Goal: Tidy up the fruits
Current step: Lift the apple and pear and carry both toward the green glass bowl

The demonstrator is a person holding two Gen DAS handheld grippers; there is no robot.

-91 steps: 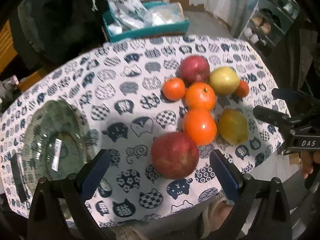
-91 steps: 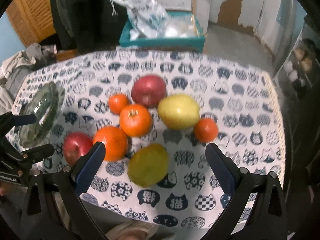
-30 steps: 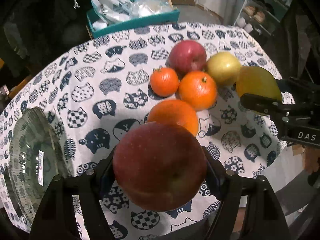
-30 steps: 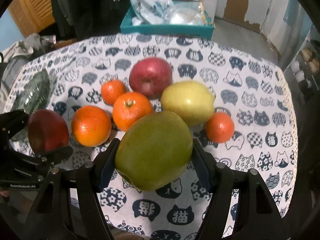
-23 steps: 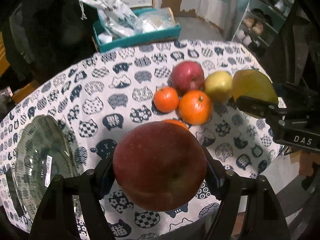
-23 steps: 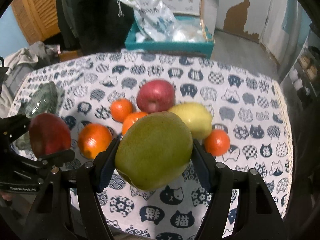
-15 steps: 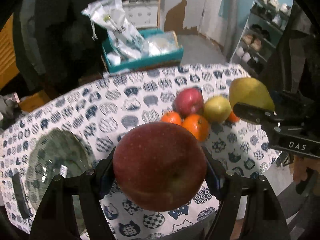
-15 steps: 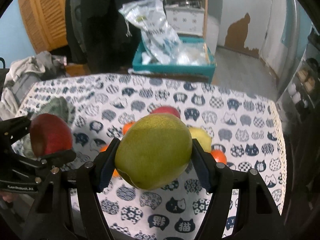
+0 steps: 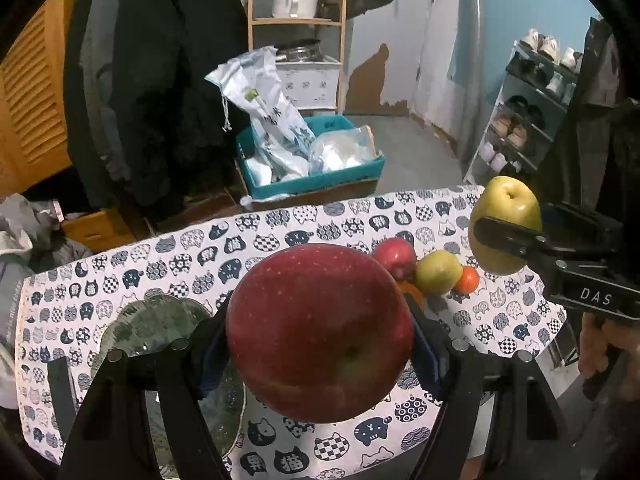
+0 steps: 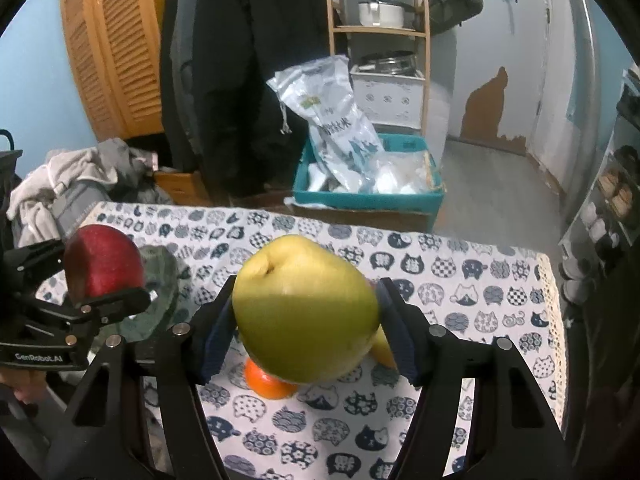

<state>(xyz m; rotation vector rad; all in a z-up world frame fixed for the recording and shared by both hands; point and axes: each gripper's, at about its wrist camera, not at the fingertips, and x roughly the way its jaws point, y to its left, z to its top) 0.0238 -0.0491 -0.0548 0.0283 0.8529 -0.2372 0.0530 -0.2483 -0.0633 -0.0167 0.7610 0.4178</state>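
The left gripper's fingers point(image 9: 320, 344) clamp a glossy round red apple point(image 9: 319, 332), the right gripper's fingers point(image 10: 306, 320) a smooth yellow-green pear point(image 10: 304, 312), above the cat-print cloth table point(image 10: 460, 320).

a teal crate point(image 9: 312, 182) of plastic bags point(image 10: 340, 128) sits on the floor beyond the desk, dark coats point(image 10: 240, 72) hang behind, and a white pot point(image 10: 380, 14) rests on a wooden shelf point(image 9: 296, 22).

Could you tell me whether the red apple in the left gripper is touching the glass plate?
Apart. The right wrist view shows the red apple clamped in the left gripper, lifted clear above the plate.
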